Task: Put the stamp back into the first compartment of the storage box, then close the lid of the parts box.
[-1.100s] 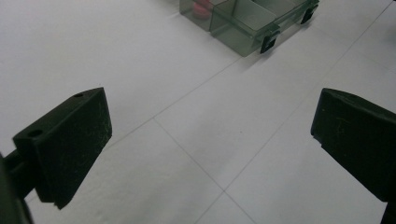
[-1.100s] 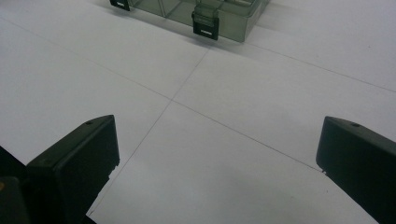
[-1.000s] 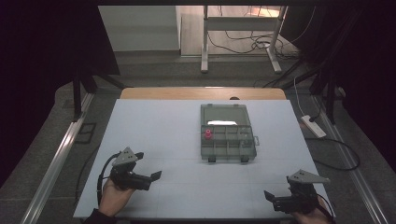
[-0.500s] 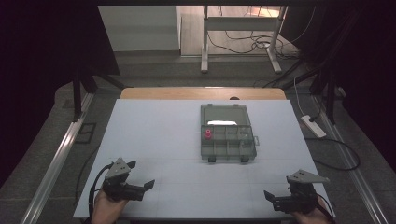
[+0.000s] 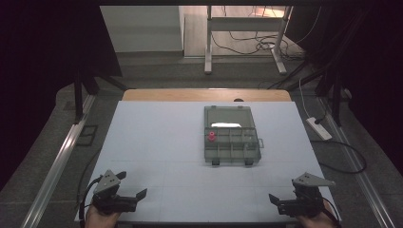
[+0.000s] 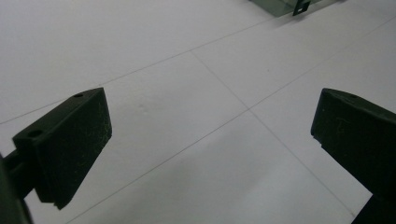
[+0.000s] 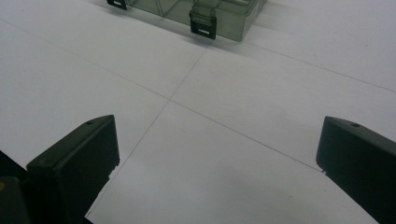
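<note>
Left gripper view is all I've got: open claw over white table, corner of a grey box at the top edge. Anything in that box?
Observer: Yes. The high view shows a red piece in a compartment at the left side of the box.
Operator: Where's the right claw?
Observer: The right claw is at the near right corner of the table, apart from the box, jaws wide open and holding nothing.
Operator: Latches on the box?
Observer: The right gripper view shows two black latches on the box's near wall, facing the person.
</note>
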Motion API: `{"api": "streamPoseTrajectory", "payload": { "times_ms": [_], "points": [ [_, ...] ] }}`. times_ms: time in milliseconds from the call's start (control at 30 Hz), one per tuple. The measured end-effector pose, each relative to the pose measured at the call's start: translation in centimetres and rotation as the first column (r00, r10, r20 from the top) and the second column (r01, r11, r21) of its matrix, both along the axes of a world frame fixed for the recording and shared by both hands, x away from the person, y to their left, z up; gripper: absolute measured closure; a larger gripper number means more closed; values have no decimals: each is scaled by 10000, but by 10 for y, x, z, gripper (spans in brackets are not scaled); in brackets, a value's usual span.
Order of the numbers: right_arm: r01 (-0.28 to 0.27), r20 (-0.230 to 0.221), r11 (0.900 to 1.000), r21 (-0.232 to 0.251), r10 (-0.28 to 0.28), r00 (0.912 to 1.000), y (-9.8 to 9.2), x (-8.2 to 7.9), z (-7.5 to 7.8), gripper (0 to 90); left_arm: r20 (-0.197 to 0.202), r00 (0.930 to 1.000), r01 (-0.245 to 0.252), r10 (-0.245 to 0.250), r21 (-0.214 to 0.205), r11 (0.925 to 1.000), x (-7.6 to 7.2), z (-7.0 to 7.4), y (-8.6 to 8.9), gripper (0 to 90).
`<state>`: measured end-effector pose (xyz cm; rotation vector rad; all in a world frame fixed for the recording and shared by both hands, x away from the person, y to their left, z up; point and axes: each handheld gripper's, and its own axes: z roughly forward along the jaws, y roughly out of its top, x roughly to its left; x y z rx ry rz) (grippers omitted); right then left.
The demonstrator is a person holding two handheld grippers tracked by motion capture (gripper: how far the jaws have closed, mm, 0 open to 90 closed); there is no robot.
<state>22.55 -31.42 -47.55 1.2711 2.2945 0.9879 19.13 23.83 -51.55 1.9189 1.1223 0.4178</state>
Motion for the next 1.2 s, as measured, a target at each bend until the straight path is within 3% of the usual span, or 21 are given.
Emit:
{"api": "streamPoseTrajectory", "payload": {
  "times_ms": [233, 467, 700, 967, 1200],
  "points": [
    [24, -16, 10000, 13, -24, 10000, 0, 0, 0, 0, 64, 9999, -123, 123, -5, 9999, -1, -1, 1, 0],
    [-10, -12, 10000, 3, 10, 10000, 0, 0, 0, 0, -2, 10000, -45, 45, 269, 9996, 0, -1, -3, 0],
    [-20, 18, 10000, -30, 20, 10000, 1, 0, 0, 0, -111, 9998, -146, 147, 39, 9999, 1, -1, 0, 0],
    [-84, 56, 10000, 15, 84, 9999, 1, 0, 1, 0, -207, 9996, -200, 202, 117, 9997, 2, -1, -1, 0],
    [-142, 74, 9999, 30, 142, 9999, 1, 0, 1, 0, -385, 9988, -319, 311, -179, 9993, 4, -1, 2, 0]
  ]
}}
